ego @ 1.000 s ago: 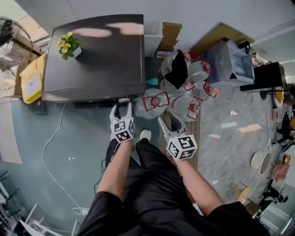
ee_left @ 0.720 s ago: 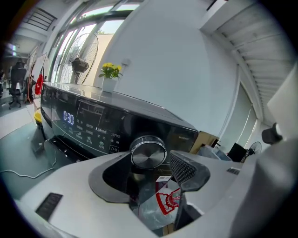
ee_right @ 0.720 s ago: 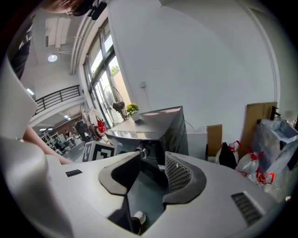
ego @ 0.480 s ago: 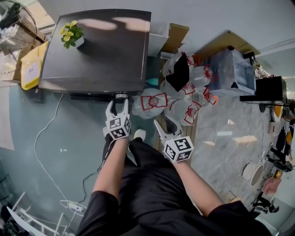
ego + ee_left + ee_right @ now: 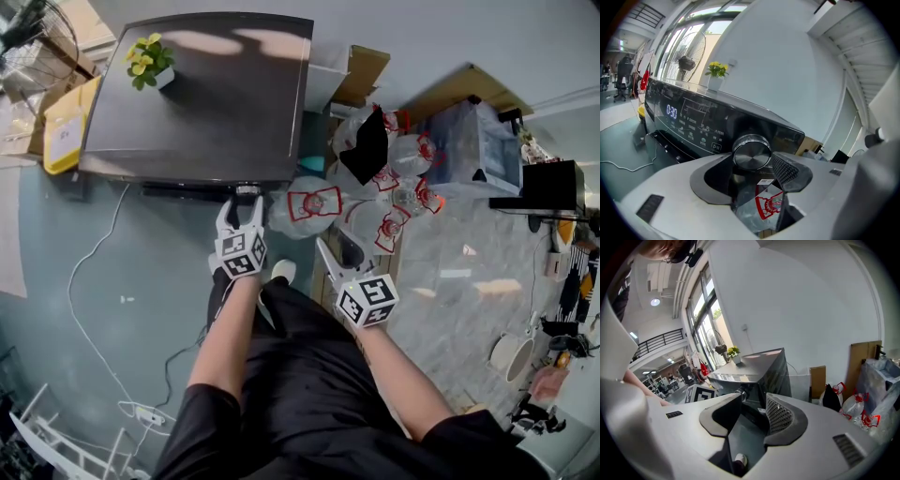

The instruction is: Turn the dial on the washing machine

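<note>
The dark washing machine stands ahead, its round silver dial on the front panel's right end. My left gripper is at the dial. In the left gripper view the dial sits just past the tips of that gripper, level with the gap. Its jaws are opening and the pads stand clear of the dial. My right gripper hangs lower right, away from the machine. In its own view the right gripper is open and empty, facing the machine's corner.
A potted yellow plant stands on the machine's top. Clear plastic bags with red print pile up right of the dial, with cardboard behind. A white cable trails on the floor at left. The person's shoe is below the grippers.
The head camera has shifted a little. The left gripper stays at the dial and the right gripper keeps its place beside it.
</note>
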A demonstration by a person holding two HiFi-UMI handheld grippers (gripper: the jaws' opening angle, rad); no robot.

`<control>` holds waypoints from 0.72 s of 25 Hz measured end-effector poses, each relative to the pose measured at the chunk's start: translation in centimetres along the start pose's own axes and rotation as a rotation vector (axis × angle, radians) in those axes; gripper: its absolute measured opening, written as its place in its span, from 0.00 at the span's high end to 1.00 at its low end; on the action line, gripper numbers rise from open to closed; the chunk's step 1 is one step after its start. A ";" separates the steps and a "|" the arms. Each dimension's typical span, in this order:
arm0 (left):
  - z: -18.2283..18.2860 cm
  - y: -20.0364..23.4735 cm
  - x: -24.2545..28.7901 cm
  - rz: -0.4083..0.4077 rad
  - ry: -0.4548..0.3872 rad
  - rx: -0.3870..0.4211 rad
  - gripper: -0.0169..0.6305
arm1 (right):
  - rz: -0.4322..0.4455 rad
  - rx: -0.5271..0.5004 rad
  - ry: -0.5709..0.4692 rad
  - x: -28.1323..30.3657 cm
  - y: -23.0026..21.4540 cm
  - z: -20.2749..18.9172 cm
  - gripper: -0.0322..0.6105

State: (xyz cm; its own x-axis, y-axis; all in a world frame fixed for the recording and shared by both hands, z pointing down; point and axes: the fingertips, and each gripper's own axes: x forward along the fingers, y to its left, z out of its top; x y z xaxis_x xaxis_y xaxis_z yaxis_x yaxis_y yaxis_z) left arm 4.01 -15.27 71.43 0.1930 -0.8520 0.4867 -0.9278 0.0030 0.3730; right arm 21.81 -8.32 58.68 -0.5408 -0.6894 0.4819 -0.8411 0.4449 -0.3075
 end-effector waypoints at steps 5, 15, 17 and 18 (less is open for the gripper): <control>0.0 0.1 0.1 0.009 0.012 0.051 0.58 | 0.005 0.003 0.022 -0.5 0.6 -1.5 0.71; -0.3 0.0 0.0 0.043 0.058 0.214 0.59 | 0.002 0.000 0.033 -0.7 1.0 -2.1 0.71; -0.2 0.1 -0.1 0.060 0.065 0.258 0.60 | 0.000 -0.002 0.030 -0.6 0.9 -1.9 0.71; -0.2 0.2 -0.2 0.069 0.063 0.275 0.62 | -0.002 -0.003 0.028 -0.5 0.8 -1.9 0.71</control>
State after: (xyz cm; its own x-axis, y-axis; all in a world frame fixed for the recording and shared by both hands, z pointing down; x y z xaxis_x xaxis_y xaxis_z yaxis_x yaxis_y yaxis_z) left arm 3.84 -15.06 71.55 0.1380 -0.8205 0.5547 -0.9895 -0.0896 0.1136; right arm 21.40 -6.53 59.70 -0.5389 -0.6739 0.5053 -0.8421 0.4453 -0.3043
